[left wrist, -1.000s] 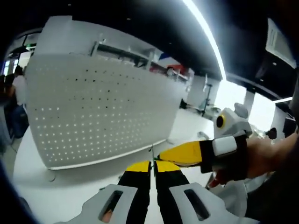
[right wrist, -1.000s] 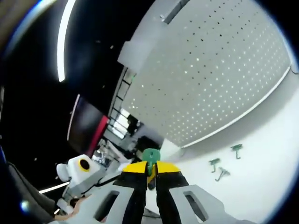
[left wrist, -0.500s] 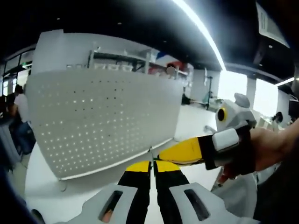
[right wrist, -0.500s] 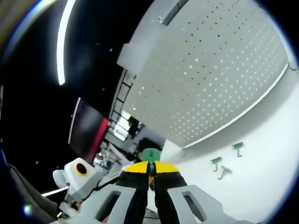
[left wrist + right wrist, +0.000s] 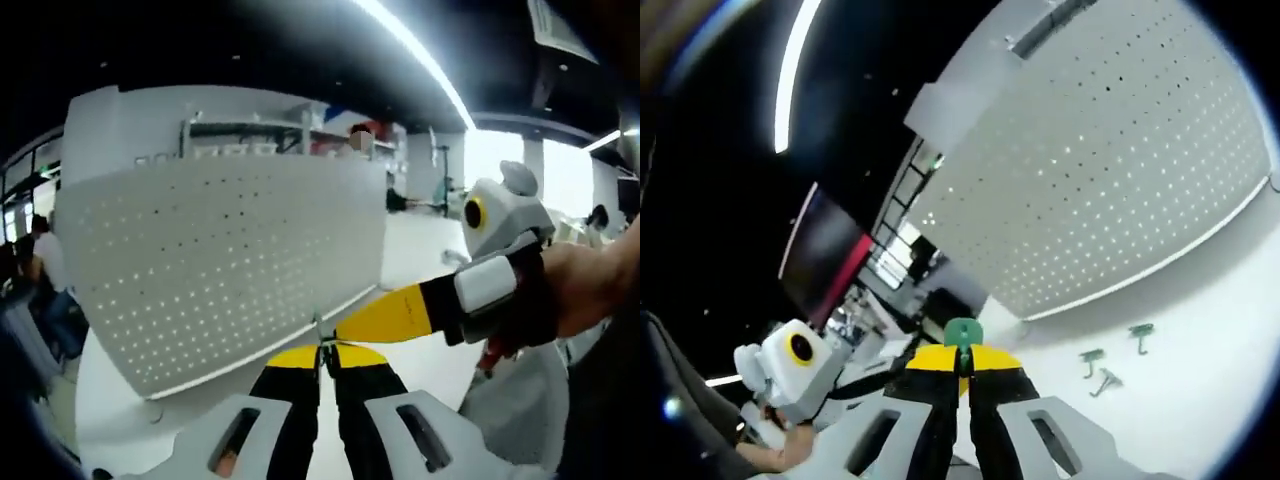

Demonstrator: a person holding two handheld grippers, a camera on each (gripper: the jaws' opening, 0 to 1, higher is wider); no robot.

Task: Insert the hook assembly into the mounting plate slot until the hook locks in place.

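The green hook (image 5: 962,335) sits pinched between the yellow tips of the right gripper (image 5: 962,362), its rounded green head poking up just above them, jaws clenched tight on it. Beyond that hook stands the white perforated mounting plate (image 5: 1120,190), upright on the white bench (image 5: 1200,340), its face a regular grid of small holes, some lit from behind. Near the plate's lower edge, three more green hooks (image 5: 1102,362) lie loose on the bench, well apart from the held one. In the left gripper view, the left gripper (image 5: 326,355) has its jaws pressed together on a thin metal piece, too small to tell what, with the mounting plate (image 5: 230,260) straight ahead. The right gripper (image 5: 400,312) reaches in beside it, held by a hand (image 5: 590,290).
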